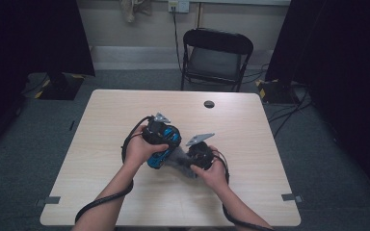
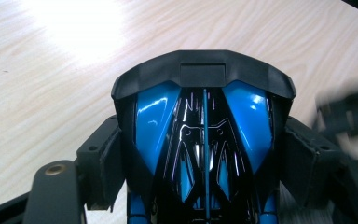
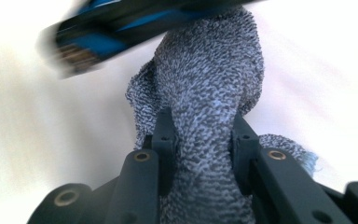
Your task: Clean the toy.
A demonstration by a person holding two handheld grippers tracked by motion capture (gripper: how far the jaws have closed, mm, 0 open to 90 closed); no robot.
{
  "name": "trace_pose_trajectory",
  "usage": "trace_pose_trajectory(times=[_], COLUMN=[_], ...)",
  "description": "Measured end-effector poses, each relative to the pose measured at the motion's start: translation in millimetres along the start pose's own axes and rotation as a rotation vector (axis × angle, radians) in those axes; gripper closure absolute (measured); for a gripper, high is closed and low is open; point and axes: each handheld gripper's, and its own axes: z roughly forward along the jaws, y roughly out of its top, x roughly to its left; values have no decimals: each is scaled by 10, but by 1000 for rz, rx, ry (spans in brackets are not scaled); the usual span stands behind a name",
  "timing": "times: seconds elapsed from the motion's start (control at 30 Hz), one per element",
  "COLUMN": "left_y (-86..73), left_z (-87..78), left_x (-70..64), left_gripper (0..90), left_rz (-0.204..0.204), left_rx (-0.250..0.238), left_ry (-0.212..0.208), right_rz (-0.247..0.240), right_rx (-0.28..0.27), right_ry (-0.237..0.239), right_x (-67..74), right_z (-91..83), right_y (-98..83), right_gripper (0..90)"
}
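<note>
Left tool (image 2: 205, 154): the two black jaws stand wide apart with a blue and black toy car (image 2: 203, 140) clamped between them. In the left gripper view the pads bear on both flanks of the car body, and the black end of the car, a spoiler-like bar, points away from the camera over the counter (image 2: 51, 70). In the high view the left tool (image 1: 160, 155) sits at mid-counter in the person's left hand (image 1: 142, 147), with the toy car (image 1: 158, 159) showing as a blue patch under the hand.

Right tool (image 3: 200, 135): the jaws are drawn close together and pinch a bunched fold of grey terry cloth (image 3: 209, 93). The cloth rises out of the grip toward one end of the toy car (image 3: 121, 28), which crosses the top of the right gripper view, blurred. Whether cloth and car touch at that point cannot be read for certain; they appear to meet. In the high view the right tool (image 1: 185, 162) lies just beside the left tool, held by the right hand (image 1: 212, 171), with the grey cloth (image 1: 179, 160) between the two tools.

Location: car and cloth are both at the middle of the light wooden counter (image 1: 250, 134), toward the person's edge. A cable trails from each tool off the near edge. A black folding chair (image 1: 215, 57) stands beyond the far edge.
</note>
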Motion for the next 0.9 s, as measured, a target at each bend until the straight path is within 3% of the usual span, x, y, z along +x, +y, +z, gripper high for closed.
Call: trace_pose_trajectory(times=[0.1,0.2,0.3,0.37,0.53,0.63,0.73,0.9], left_y=[-28,-21,-8,-4,15,1,-9,33], left_z=[25,74,102,107,136,140,126,112], left_x=[-38,-42,-20,-3,20,75,124,156], left_gripper=[256,256,256,256,256,256,256,256], left_rz=[-11,-17,-15,-24,-25,-49,-71,-75], left_rx=[1,-6,1,-11,-4,-11,-25,-26], left_ry=[-24,-12,2,1,21,38,38,59], right_rz=[24,10,-25,-9,-47,-86,-90,-119], right_rx=[-40,-44,-28,-25,1,22,29,48], right_ry=[-49,-29,2,43,114,132,160,185], right_x=[-138,-115,-4,20,168,241,250,312], right_z=[-106,-107,-36,12,145,182,188,211], right_y=[63,118,116,75,20,22,2,-5], right_gripper=[705,705,705,704,705,705,705,705])
